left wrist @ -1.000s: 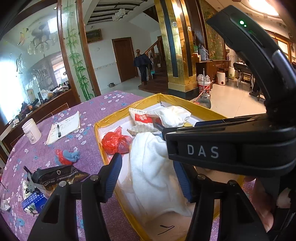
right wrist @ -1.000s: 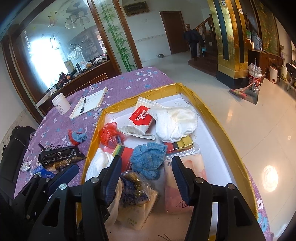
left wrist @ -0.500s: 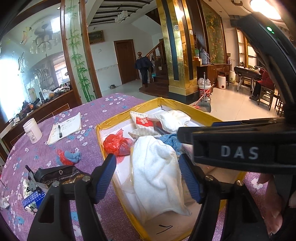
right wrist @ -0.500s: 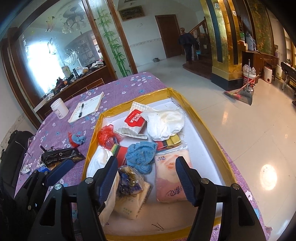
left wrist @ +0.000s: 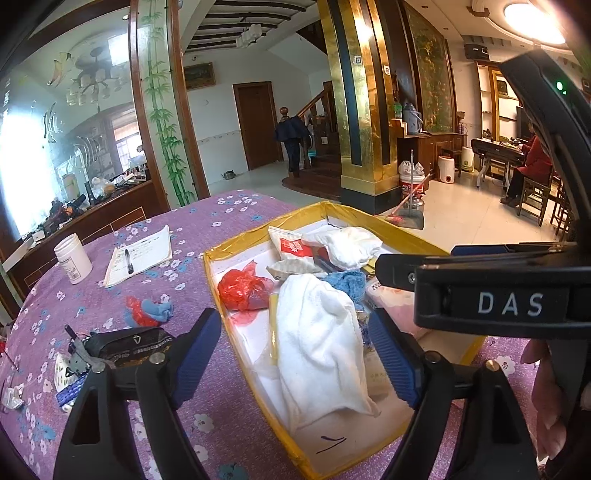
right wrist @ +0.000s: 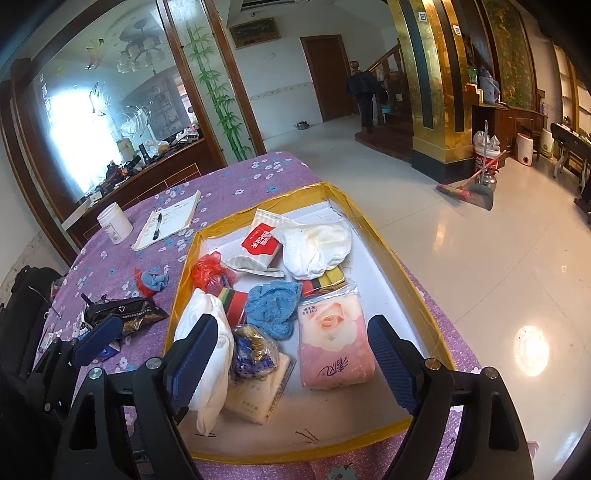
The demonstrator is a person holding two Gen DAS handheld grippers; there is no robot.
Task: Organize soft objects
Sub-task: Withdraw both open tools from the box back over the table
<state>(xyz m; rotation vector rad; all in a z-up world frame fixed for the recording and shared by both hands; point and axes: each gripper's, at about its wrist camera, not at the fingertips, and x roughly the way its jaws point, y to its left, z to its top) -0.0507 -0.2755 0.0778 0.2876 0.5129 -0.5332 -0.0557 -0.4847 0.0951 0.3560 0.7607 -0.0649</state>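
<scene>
Both the left gripper (left wrist: pixel 295 354) and right gripper (right wrist: pixel 291 354) have just been opened wide, empty, above the yellow-taped shallow cardboard tray (right wrist: pixel 384 243), crowded with a crumpled white terry towel (left wrist: pixel 317 339) and a glossy pink tissue pack (right wrist: pixel 332 339).

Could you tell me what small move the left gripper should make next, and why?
Probably swing the left gripper toward the red-and-blue cloth lying on the tablecloth outside the box: its fingers have just been opening and press on nothing.

Daylight is flooding in through the frosted glass partition (right wrist: pixel 92 122), blowing it out white. A round ceiling lamp (left wrist: pixel 535 20) is glaring, and the glossy white floor tiles (right wrist: pixel 532 350) are mirroring it. Fisheye curvature is bending the edges; corners are darkening.
</scene>
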